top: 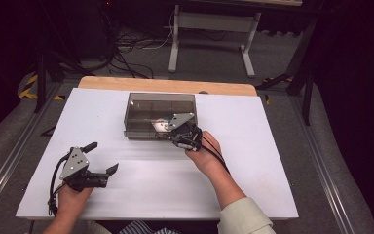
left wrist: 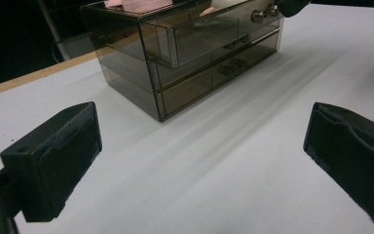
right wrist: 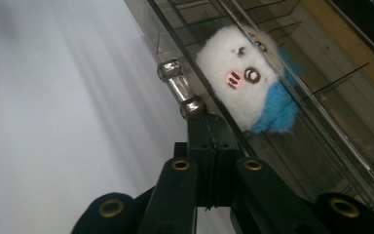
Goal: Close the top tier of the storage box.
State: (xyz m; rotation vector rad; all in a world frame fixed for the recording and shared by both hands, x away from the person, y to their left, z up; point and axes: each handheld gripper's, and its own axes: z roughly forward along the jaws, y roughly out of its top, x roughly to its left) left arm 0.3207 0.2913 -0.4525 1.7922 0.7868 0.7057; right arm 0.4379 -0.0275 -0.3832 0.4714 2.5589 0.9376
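Note:
A smoky see-through drawer box (top: 160, 105) stands at the back middle of the white table (top: 253, 161). In the left gripper view its top drawer (left wrist: 199, 34) sticks out a little past the lower ones. Inside that drawer lies a white and blue plush toy (right wrist: 246, 80). My right gripper (right wrist: 205, 119) is shut, its tips against one end of the drawer's metal handle (right wrist: 177, 85), with nothing between the jaws. From above, the right gripper (top: 171, 130) sits at the box's front right. My left gripper (top: 102, 157) rests open near the front left, and in its own view the left gripper (left wrist: 202, 161) holds nothing.
A wooden strip (top: 165, 85) runs along the table's far edge behind the box. Beyond it are a white desk frame (top: 214, 29) and floor cables (top: 126, 53). Bare white tabletop lies between the two grippers and to the right of the box.

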